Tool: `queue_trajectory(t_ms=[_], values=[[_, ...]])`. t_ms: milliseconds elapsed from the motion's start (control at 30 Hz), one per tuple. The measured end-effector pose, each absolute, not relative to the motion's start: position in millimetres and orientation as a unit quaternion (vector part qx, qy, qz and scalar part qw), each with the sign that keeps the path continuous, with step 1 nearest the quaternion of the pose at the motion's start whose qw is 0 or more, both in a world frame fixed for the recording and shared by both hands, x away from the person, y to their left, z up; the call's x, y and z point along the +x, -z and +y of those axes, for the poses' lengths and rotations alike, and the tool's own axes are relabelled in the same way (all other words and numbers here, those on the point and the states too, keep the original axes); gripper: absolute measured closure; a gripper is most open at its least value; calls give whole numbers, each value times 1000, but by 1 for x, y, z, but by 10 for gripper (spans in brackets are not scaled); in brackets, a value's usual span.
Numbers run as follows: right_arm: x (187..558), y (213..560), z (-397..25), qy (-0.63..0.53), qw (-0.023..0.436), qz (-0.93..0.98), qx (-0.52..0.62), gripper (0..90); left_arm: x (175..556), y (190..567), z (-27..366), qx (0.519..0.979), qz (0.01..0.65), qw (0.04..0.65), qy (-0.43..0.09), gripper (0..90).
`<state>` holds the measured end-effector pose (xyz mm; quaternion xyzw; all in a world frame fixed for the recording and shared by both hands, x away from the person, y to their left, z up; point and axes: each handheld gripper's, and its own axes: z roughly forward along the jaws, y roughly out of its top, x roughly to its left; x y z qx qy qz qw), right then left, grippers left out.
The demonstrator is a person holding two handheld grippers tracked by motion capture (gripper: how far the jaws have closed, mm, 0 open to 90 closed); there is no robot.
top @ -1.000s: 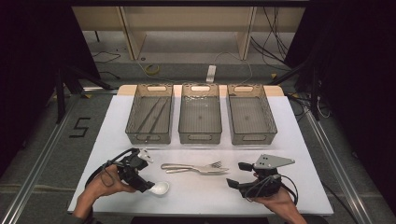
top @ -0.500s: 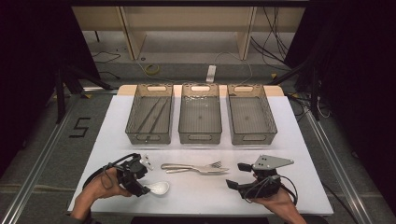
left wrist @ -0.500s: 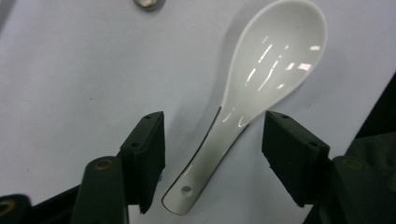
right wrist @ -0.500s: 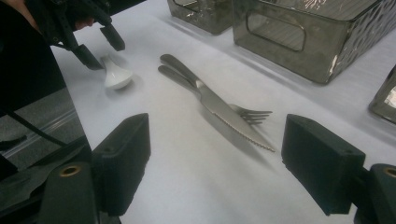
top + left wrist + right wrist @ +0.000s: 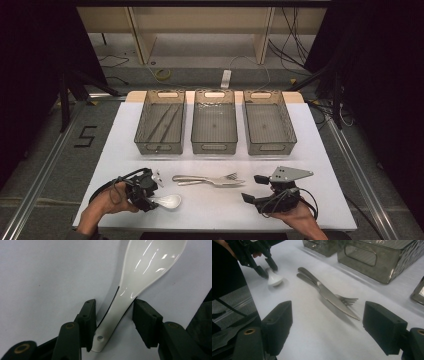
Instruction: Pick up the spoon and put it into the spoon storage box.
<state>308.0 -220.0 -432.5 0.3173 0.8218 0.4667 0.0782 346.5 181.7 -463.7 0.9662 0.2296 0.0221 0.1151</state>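
Straddling a white ceramic spoon's (image 5: pixel 140 280) handle on the white worktop (image 5: pixel 310 130), left gripper (image 5: pixel 115 322) fingers apart, not clamped, knife (image 5: pixel 200 178) and fork (image 5: pixel 227 176) lay centre, right gripper (image 5: pixel 327 327) rested, fingers wide apart.

White spoon (image 5: pixel 140 277) lies flat on table (image 5: pixel 320 140).

We see three bins (image 5: pixel 214 127) in a row at the table's (image 5: pixel 320 150) twelve o'clock. Before the middle bin lie a knife (image 5: pixel 200 179) and fork (image 5: pixel 227 177) together; a spoon (image 5: pixel 167 201) lies at their eight o'clock.
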Motion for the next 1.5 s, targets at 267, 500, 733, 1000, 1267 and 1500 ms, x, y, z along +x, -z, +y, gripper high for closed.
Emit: queue_trajectory(t_ms=[267,500,733,1000,1267,1500], values=[[308,433,-220,-466,80,823,316,249,345,463,181,971,210,116,-21,632],[308,433,-219,-465,79,823,316,250,343,463,181,973,194,125,-17,745],[308,433,-219,-464,77,824,316,250,344,463,182,970,203,137,-14,761],[308,433,-220,-466,76,823,316,251,348,456,187,955,232,184,-4,776],[308,433,-220,-465,76,824,316,251,349,441,186,940,247,237,-5,848],[308,433,-220,-465,74,824,316,251,349,432,182,932,257,256,-26,850]])
